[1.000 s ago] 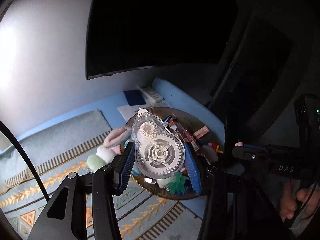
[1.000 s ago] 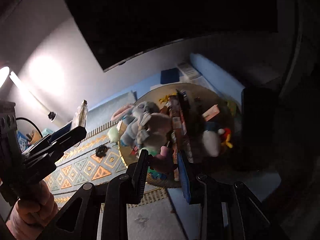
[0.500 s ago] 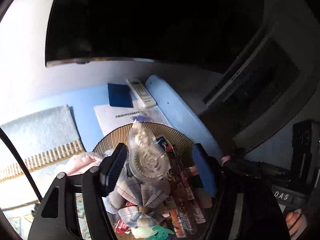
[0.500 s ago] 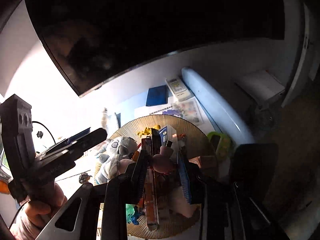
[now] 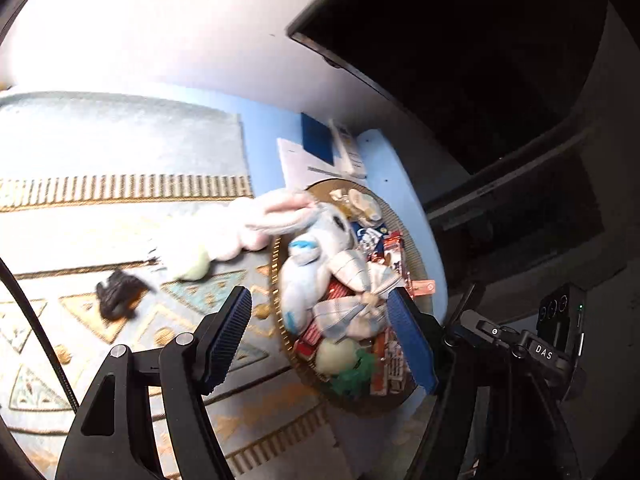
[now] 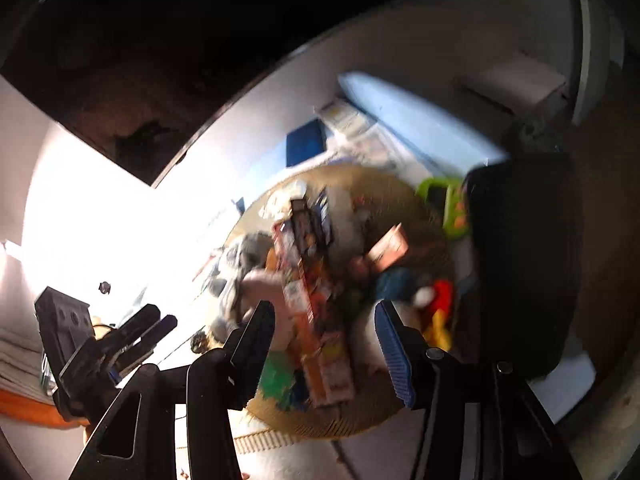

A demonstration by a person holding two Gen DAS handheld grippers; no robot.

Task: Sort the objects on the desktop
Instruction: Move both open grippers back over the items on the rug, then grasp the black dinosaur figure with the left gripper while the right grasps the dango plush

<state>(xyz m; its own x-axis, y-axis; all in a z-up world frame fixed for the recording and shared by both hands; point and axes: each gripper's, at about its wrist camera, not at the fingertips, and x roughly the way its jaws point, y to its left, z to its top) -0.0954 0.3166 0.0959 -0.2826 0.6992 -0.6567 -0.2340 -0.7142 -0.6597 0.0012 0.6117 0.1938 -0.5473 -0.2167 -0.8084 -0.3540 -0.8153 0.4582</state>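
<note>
A round woven basket (image 5: 276, 272) on the blue desk holds plush toys, snack packs and small figures. A clear tape dispenser (image 5: 358, 202) lies at its far end. My left gripper (image 5: 320, 340) hangs open above the basket's near part, with nothing between its fingers; a grey-and-white plush (image 5: 320, 256) lies below. In the blurred right wrist view, my right gripper (image 6: 324, 344) is over the same basket (image 6: 400, 188) and its jaws are opening. A pink toy (image 6: 276, 300) sits by its left finger, no pad pressing on it. The left gripper (image 6: 120, 340) shows at the left.
A patterned rug (image 5: 120, 208) lies left of the basket, with a small dark object (image 5: 118, 294) and a pale green plush (image 5: 192, 264) on it. A blue booklet (image 5: 316, 144) and a remote (image 5: 346, 148) lie behind. A dark monitor (image 5: 460, 40) stands at the back. A black bulky object (image 6: 520, 260) rises at the right.
The left gripper let go of the clear tape dispenser, which now lies in the basket, and rolled and sank. The right jaws spread away from the pink toy.
</note>
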